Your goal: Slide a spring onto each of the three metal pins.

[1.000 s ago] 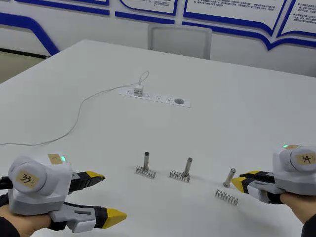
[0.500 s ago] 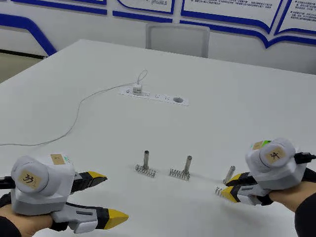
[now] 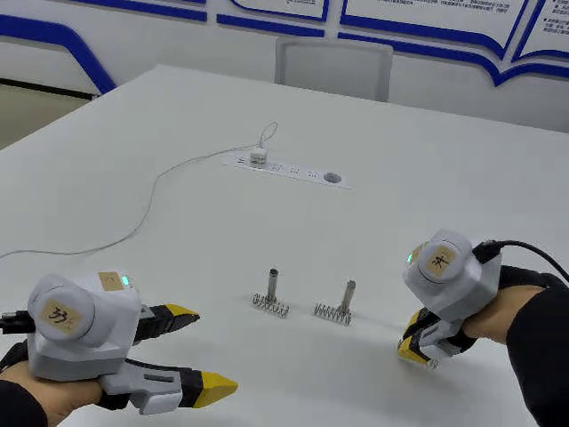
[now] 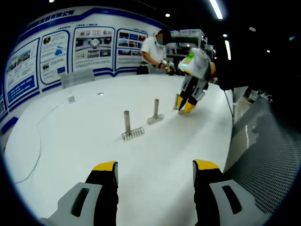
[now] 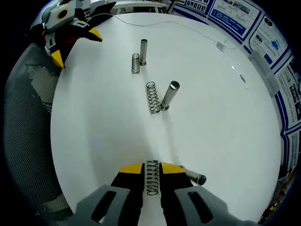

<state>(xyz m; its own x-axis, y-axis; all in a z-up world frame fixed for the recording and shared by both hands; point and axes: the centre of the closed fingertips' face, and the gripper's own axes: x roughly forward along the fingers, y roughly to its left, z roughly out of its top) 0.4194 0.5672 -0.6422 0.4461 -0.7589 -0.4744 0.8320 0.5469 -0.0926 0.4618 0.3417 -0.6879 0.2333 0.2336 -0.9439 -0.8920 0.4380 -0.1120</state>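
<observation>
The right gripper (image 5: 152,168) points its yellow-tipped fingers down at the white table (image 5: 94,122). They are closed on a small coiled steel spring (image 5: 152,178), which lies lengthwise between them with a yellow tip touching each side. Just outside the right-hand finger is a short silver metal pin (image 5: 194,177). Ahead of those fingertips and well apart from them, a second metal pin (image 5: 168,95) stands with a second spring (image 5: 153,97) lying at its foot. Farther ahead, a third metal pin (image 5: 143,52) stands with a third spring (image 5: 136,63) lying just beside it. The left gripper (image 4: 154,169) hovers low over the table with its fingers spread wide apart. Those two pins and their springs lie ahead of its tips, and the right gripper is beyond them.
</observation>
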